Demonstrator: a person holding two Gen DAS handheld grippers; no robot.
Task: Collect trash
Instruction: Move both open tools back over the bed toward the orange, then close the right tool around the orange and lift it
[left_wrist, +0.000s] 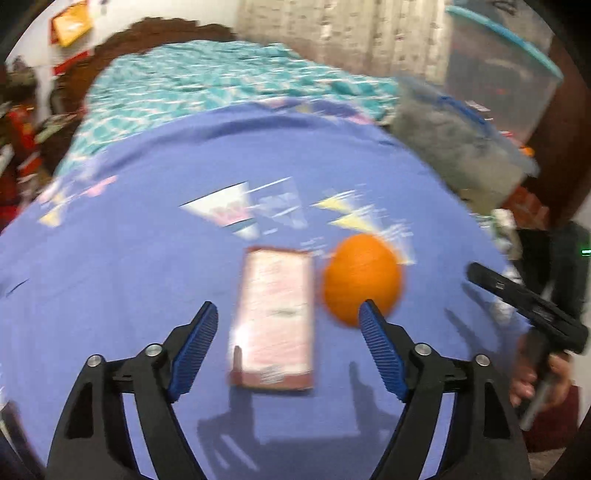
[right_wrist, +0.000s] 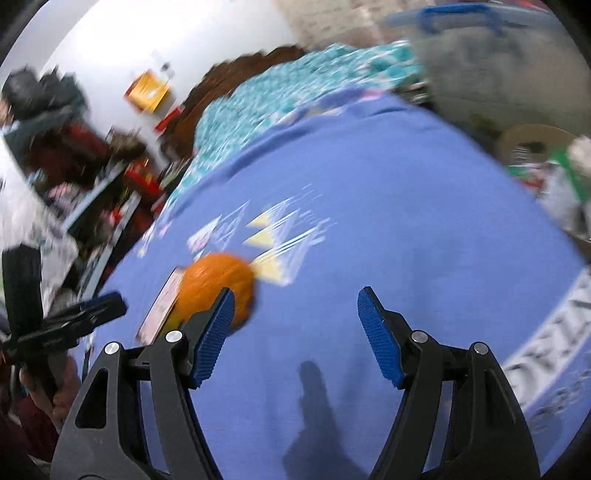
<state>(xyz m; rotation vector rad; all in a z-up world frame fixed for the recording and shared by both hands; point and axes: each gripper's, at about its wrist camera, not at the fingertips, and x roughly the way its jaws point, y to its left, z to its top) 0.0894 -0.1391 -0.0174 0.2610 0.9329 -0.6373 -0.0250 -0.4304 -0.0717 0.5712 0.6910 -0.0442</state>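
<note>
In the left wrist view a flat pink packet with a dark red edge (left_wrist: 275, 321) lies on the blue bedsheet (left_wrist: 147, 277), and my left gripper (left_wrist: 289, 305) is open above it, one blue pad on each side. An orange (left_wrist: 362, 280) rests just right of the packet, behind the right pad. In the right wrist view my right gripper (right_wrist: 296, 291) is open over bare sheet (right_wrist: 406, 240); the orange (right_wrist: 218, 288) and the packet (right_wrist: 162, 306) sit behind its left finger. Both views are motion-blurred.
A teal patterned blanket (left_wrist: 207, 85) covers the far part of the bed. Clear plastic bags (left_wrist: 461, 140) stand at the right edge, with a tape roll (right_wrist: 532, 144) and crumpled plastic (right_wrist: 561, 192) nearby. A cluttered shelf (right_wrist: 110, 199) stands left of the bed. A hand (left_wrist: 543, 373) holds the other gripper.
</note>
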